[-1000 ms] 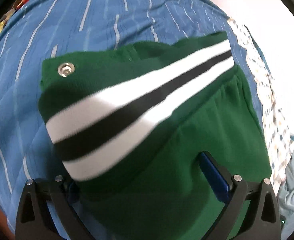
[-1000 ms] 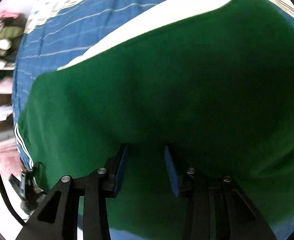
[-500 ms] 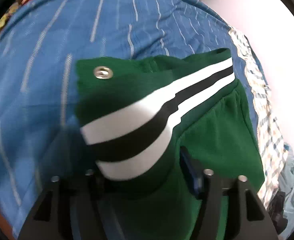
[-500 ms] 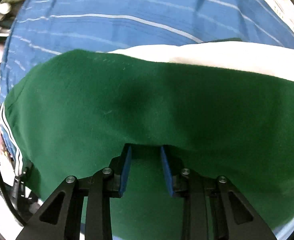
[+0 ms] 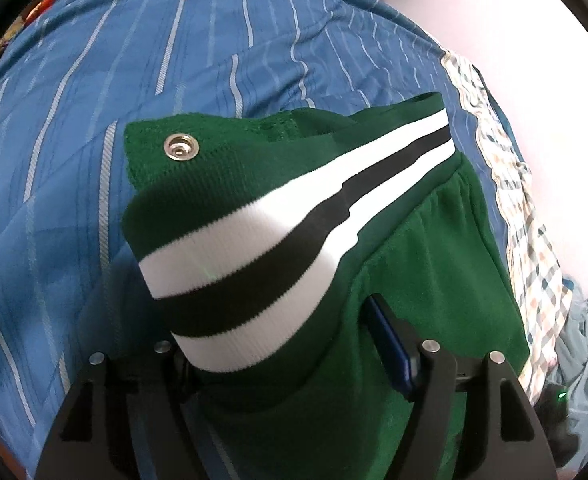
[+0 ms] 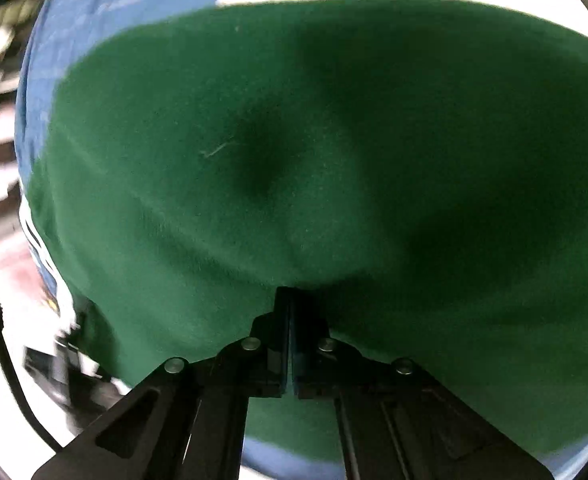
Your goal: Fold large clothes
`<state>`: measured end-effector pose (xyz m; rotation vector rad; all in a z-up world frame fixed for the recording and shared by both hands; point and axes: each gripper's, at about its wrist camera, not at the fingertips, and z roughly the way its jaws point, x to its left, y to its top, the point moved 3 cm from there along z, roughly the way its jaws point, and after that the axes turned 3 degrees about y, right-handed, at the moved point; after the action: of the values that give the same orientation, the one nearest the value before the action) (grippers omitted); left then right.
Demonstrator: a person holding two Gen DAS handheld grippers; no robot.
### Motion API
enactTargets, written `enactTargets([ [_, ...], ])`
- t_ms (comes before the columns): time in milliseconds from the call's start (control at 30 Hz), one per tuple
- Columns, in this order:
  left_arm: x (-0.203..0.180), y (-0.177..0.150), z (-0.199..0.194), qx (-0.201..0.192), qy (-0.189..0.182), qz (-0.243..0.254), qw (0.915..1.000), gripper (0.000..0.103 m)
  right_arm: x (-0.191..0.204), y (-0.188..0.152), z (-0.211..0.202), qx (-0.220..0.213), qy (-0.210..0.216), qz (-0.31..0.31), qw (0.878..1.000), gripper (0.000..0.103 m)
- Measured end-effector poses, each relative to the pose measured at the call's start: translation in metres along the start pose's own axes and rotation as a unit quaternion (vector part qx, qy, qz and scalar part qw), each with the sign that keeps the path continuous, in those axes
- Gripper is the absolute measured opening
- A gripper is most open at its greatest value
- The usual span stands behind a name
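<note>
Both grippers have closed on the green jacket [image 5: 434,280] on the bed [image 5: 174,40]: right gripper [image 6: 290,304] pinching fabric, left gripper [image 5: 278,344] clamping the striped hem [image 5: 294,224], seemingly ready to lift and fold.

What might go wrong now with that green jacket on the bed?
The right gripper has just been closing and pinches only a small fold of the green jacket, so the cloth may slip out. The left gripper straddles the thick striped band; whether it is gripped is unclear, so that corner may drop onto the blue bedspread.
</note>
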<state>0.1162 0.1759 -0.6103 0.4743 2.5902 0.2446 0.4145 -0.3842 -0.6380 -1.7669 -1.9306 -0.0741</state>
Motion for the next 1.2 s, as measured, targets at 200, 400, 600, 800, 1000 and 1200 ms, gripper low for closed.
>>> enactTargets([
  [200, -0.001, 0.000, 0.001, 0.004, -0.004, 0.016, 0.9999, 0.068, -0.027, 0.006, -0.078, -0.127, -0.101, -0.003, 0.987, 0.006],
  [400, -0.006, -0.001, 0.004, 0.003, 0.002, 0.026, 0.9997, 0.068, -0.059, 0.030, -0.033, -0.081, -0.107, 0.017, 0.991, 0.000],
  [600, -0.005, -0.001, 0.006, 0.003, 0.001, 0.022, 0.9998, 0.068, 0.009, -0.006, -0.043, -0.070, -0.014, -0.063, 0.995, 0.001],
  [800, -0.004, 0.000, 0.009, -0.005, -0.001, 0.019, 0.9998, 0.070, 0.019, 0.001, 0.027, -0.045, -0.056, -0.055, 0.996, 0.000],
  [1000, -0.032, 0.008, -0.019, -0.061, 0.033, 0.058, 0.9959, 0.027, 0.021, -0.024, -0.006, -0.059, -0.014, -0.057, 0.997, 0.005],
  [1200, -0.069, 0.034, -0.097, -0.128, -0.011, 0.093, 0.9873, 0.023, 0.011, -0.068, -0.045, -0.088, 0.007, -0.052, 0.995, 0.039],
])
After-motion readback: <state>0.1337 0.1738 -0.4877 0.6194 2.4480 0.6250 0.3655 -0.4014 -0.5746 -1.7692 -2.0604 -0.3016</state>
